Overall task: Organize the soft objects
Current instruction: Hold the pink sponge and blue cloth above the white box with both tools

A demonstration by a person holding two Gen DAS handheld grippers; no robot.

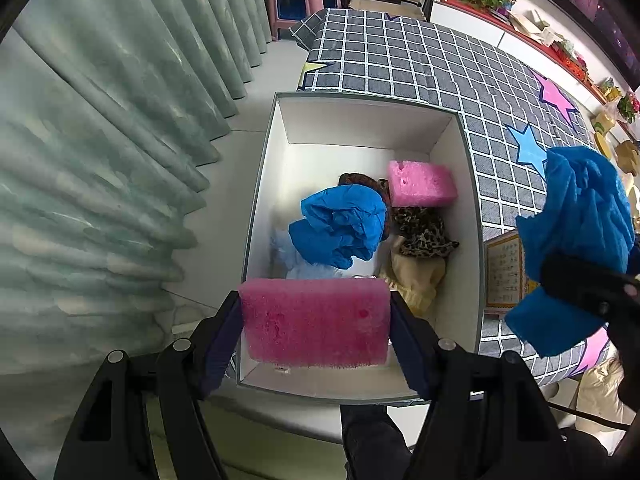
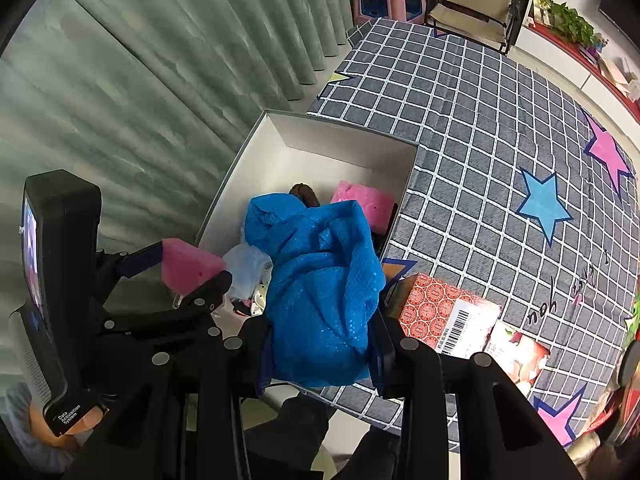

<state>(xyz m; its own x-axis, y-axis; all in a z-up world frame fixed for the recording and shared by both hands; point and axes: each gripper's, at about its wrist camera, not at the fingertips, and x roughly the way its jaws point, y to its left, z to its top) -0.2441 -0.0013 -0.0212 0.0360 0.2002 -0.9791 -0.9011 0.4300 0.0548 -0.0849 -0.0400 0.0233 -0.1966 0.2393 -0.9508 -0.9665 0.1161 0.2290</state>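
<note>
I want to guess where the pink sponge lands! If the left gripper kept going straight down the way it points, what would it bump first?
Probably the white box. The left gripper, shut on the pink sponge, points into its near end, likely onto the pale cloth there; depth is unclear.

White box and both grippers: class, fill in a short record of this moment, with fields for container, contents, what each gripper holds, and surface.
container: white box, open
contents: pink foam block, crumpled blue cloth, leopard-print fabric, cream fabric
left gripper: shut on dark pink sponge, over box
right gripper: shut on blue mesh cloth
surface: checked star-print cover
</note>
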